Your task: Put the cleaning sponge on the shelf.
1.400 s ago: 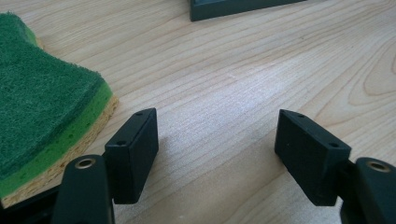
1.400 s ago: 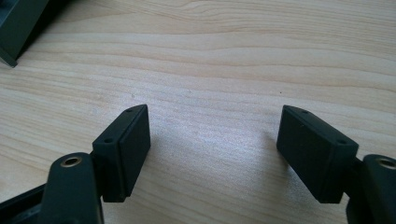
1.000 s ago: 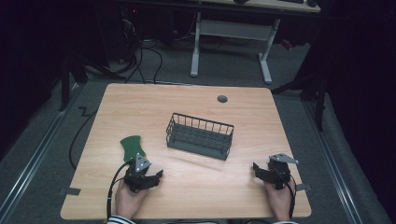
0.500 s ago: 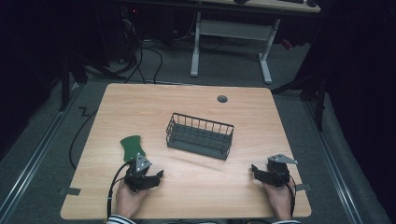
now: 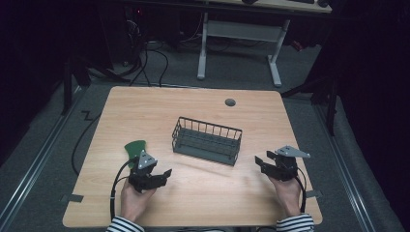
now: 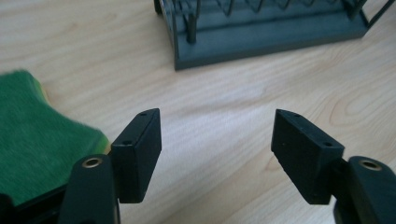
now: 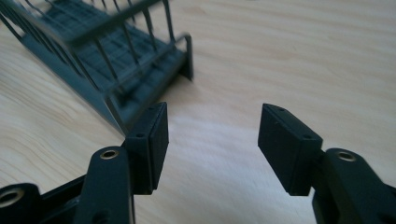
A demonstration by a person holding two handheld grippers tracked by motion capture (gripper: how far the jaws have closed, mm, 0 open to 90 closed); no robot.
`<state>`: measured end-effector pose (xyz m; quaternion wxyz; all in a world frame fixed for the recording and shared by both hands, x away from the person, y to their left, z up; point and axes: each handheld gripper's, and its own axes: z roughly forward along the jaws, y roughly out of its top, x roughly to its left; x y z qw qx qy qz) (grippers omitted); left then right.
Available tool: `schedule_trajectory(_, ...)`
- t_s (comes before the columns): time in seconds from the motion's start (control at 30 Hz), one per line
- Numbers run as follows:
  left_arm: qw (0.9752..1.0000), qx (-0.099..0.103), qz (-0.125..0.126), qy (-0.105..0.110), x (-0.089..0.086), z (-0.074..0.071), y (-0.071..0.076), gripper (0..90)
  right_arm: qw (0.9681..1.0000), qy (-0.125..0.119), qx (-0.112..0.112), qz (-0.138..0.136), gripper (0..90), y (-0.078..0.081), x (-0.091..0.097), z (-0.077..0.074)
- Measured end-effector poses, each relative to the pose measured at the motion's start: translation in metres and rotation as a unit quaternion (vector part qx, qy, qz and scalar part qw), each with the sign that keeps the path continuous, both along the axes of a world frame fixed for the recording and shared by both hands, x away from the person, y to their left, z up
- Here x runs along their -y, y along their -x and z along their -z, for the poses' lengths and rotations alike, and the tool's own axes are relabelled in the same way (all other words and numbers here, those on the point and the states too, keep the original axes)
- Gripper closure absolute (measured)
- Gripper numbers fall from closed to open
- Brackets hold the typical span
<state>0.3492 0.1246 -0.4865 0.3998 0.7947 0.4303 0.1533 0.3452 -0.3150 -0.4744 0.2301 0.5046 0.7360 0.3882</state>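
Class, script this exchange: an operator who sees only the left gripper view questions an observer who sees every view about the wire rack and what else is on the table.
Operator: Is anything in the rack?
Observer: No. The high view takes in the whole wire rack, and it is empty.
Operator: Where is the other gripper?
Observer: The right gripper is to the right of the rack, near the front edge of the table, pointing toward the rack. Its jaws have just been closing, with nothing between them.
Operator: What lies beyond the rack?
Observer: A small grey round cap, near the table's far edge.
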Motion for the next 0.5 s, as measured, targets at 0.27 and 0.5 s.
schedule_trajectory(0.27, 0.9999, -0.003, -0.009, 0.013, 0.001, -0.034, -0.034, 39.7, 0.9980, -0.056, 0.023, -0.018, 49.8, -0.028, -0.010, -0.027)
schedule_trajectory(0.5, 0.9993, -0.006, -0.018, 0.033, 0.007, -0.048, -0.068, 41.3, 0.9959, -0.086, 0.015, -0.023, 50.4, -0.060, -0.024, -0.034)
